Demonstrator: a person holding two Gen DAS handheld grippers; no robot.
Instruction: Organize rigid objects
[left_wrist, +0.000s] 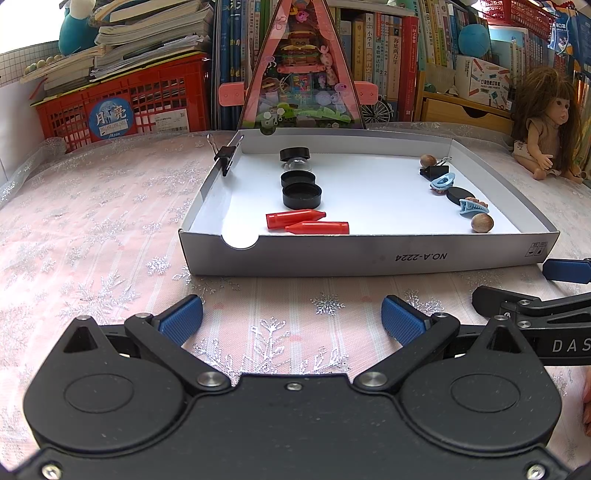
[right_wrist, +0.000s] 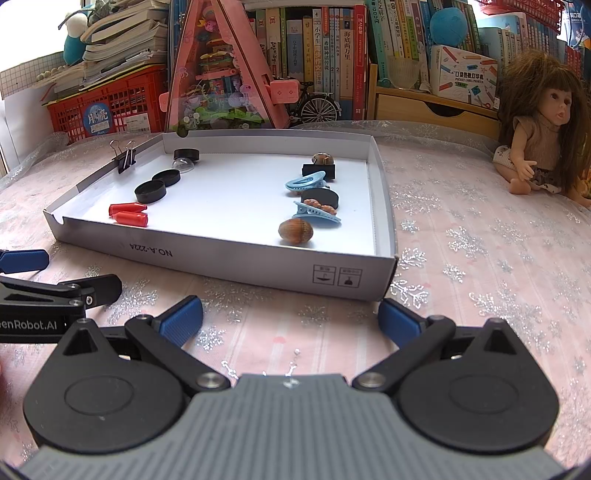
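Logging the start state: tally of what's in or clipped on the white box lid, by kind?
Red bullet-shaped caps: 2
Black round caps: 4
Clear dome: 1
Black binder clips: 2, one on the lid's wall, one inside
Blue hair clips: 2
Walnuts: 2
Total: 13
Both grippers, left and right, are open, short of the lid.

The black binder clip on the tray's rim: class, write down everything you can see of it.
The black binder clip is a small folded body, seemingly metal, with two silver wire handles standing up and apart. It is clamped over the left wall of the shallow white cardboard tray, near the far corner, and leans slightly. Only the tray wall touches it. The nearest item inside the tray is a black round cap, not touching. Both grippers are far from it.
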